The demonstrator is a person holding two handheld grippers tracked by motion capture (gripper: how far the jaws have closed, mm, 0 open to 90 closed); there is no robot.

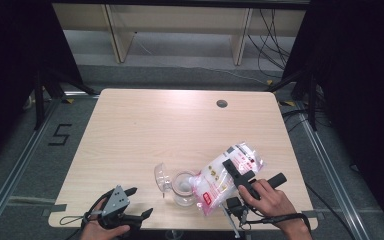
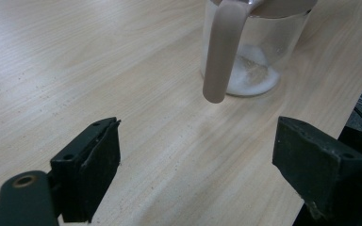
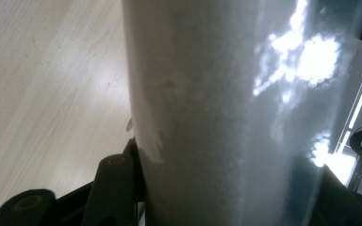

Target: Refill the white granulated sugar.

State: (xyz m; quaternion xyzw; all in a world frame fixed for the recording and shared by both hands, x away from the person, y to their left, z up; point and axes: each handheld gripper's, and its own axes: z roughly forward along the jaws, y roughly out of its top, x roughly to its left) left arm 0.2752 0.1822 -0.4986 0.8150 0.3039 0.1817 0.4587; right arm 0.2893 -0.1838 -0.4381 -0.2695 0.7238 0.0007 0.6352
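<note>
A clear plastic bag of white granules (image 1: 227, 177) with red print lies tilted, its lower end at the mouth of a clear glass jar (image 1: 182, 187) near the table's front edge. The jar's hinged lid (image 1: 161, 176) stands open to its left, and a little white powder (image 2: 254, 75) sits in the bottom. My right gripper (image 1: 231, 172) is shut on the bag, which spans its jaws in the right gripper view (image 3: 226, 117). At the front left my left gripper (image 1: 139, 201) is open and empty, its jaws pointing at the jar (image 2: 254, 52) from a short way off.
The wooden table (image 1: 145, 130) has a round cable hole (image 1: 222, 103) at the back right. Beyond it stand pale shelf legs (image 1: 115, 35) and loose cables on the floor. The table's front edge lies right beside both hands.
</note>
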